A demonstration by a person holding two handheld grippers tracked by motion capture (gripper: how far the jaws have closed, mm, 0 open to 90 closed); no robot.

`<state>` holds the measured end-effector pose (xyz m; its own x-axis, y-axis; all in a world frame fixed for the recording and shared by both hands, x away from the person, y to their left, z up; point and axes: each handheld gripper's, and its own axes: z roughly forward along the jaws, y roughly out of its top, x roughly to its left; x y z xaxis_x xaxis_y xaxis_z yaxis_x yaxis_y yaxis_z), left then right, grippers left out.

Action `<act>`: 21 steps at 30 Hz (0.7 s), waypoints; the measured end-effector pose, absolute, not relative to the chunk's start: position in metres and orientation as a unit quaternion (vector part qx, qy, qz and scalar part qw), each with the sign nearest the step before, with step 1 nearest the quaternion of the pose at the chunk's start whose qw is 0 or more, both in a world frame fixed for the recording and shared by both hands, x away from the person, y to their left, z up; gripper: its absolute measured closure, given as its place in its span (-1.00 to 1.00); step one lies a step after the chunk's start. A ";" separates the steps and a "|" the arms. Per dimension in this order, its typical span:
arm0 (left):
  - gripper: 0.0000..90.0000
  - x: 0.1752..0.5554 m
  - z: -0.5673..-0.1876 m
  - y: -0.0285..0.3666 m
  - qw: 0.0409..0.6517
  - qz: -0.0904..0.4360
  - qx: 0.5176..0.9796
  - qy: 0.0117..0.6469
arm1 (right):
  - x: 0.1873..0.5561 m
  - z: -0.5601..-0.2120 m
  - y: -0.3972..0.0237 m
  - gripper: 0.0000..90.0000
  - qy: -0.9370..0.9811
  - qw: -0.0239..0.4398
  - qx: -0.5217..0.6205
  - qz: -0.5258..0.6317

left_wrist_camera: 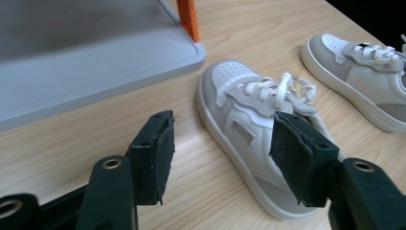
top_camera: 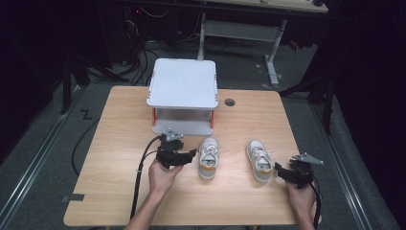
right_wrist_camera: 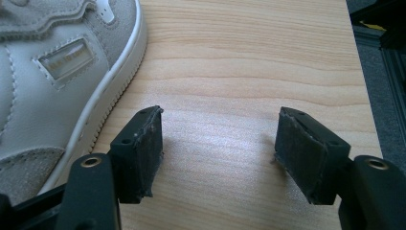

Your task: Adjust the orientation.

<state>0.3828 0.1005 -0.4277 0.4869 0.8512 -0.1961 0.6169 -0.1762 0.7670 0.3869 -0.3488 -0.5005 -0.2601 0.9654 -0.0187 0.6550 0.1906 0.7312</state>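
In the high view, two small white shoes are seen side by side on the wooden worktop (top_camera: 119,143): the left shoe (top_camera: 209,157) near the left claw (top_camera: 191,155), the right shoe (top_camera: 259,160) just beside the right claw (top_camera: 276,168). A grey two-tier stand (top_camera: 183,84) is set behind them.

In the left gripper view, the left claw (left_wrist_camera: 220,153) is held apart, empty, with the left shoe (left_wrist_camera: 249,124) just beyond it.

In the right gripper view, the right claw (right_wrist_camera: 218,148) is spread over bare wood, the right shoe (right_wrist_camera: 52,81) beside one jaw.
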 end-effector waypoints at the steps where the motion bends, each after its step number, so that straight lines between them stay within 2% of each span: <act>1: -0.12 0.382 -0.427 0.107 0.420 0.144 0.750 0.490 | 0.387 -0.501 -0.349 -0.26 0.730 0.250 0.555 0.311; 21: -0.18 0.370 -0.427 0.159 0.431 0.170 0.717 0.521 | 0.387 -0.501 -0.349 -0.26 0.730 0.250 0.555 0.311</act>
